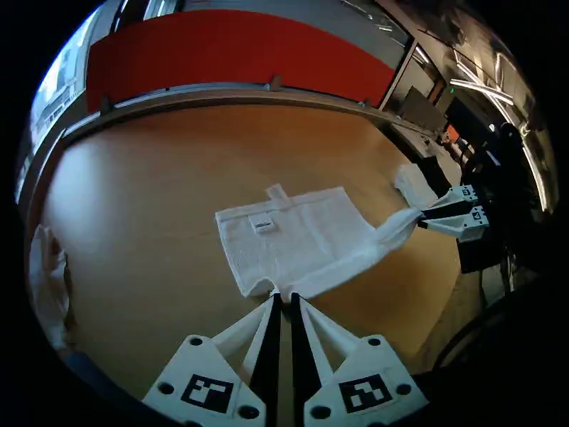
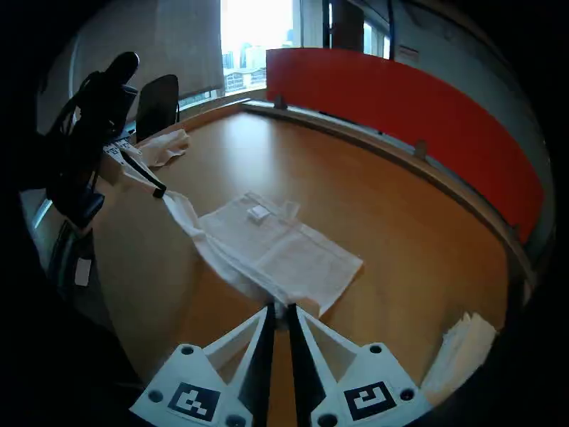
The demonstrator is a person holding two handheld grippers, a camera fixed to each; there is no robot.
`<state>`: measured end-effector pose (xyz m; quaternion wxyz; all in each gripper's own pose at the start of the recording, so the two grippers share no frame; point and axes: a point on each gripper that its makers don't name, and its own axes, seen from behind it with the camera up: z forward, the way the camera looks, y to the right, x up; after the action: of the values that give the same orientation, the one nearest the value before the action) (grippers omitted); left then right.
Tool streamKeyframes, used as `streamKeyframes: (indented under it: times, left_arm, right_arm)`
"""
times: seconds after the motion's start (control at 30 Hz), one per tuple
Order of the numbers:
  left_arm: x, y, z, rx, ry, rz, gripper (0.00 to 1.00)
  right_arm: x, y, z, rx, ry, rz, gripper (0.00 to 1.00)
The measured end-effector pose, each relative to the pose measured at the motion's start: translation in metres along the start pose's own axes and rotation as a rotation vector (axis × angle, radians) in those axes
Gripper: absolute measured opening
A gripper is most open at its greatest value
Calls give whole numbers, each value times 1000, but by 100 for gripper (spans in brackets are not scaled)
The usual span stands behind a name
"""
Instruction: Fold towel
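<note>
**Towel [image 1: 299, 235] pinched at two corners, spread on the table [image 1: 142, 199]**

White and mostly flat, the towel lies near the middle of the wooden table. Its long axis follows the near edge, which runs from one gripper to the other. In the left gripper view that edge slants from bottom centre up to the right. In the right gripper view it slants from bottom centre up to the left. A small loop [image 1: 277, 192] sticks out from the far long edge, and a label [image 1: 262, 225] sits just inside it (too small to make out).

The left gripper [image 1: 282, 295] has its fingers almost together, clamped on one near corner. The right gripper [image 2: 279, 307] is just as narrow and grips the other near corner. Seen from across the table, each held corner is drawn out into a thin, twisted tail.

The pinched corners themselves are hidden between the fingers. Whoever holds the farther gripper is a dark shape in both views.

A crumpled cloth [image 1: 46, 285] at the table's left side is cut off by the edge of the left gripper view. A second cloth [image 1: 414, 183] lies just behind the right gripper, partly covered by it. A red partition [image 1: 235, 50] runs along the far side of the table.
</note>
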<state>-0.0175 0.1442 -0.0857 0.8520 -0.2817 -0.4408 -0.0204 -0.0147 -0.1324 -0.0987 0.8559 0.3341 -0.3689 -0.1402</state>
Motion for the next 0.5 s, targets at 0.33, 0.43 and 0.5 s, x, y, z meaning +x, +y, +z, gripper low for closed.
streamKeyframes:
  times: [0.33, 0.43, 0.5]
  left_arm:
    - [32, -20, 23, 23, 36, 3, 9]
    - [39, -24, 29, 30, 41, 14, 9]
    - [44, -27, 32, 34, 44, 19, 9]
  right_arm:
    - [18, 32, 24, -21, 3, -21, 14]
    - [22, 39, 31, -29, 3, -23, 13]
    - [24, 44, 35, -35, 3, -26, 13]
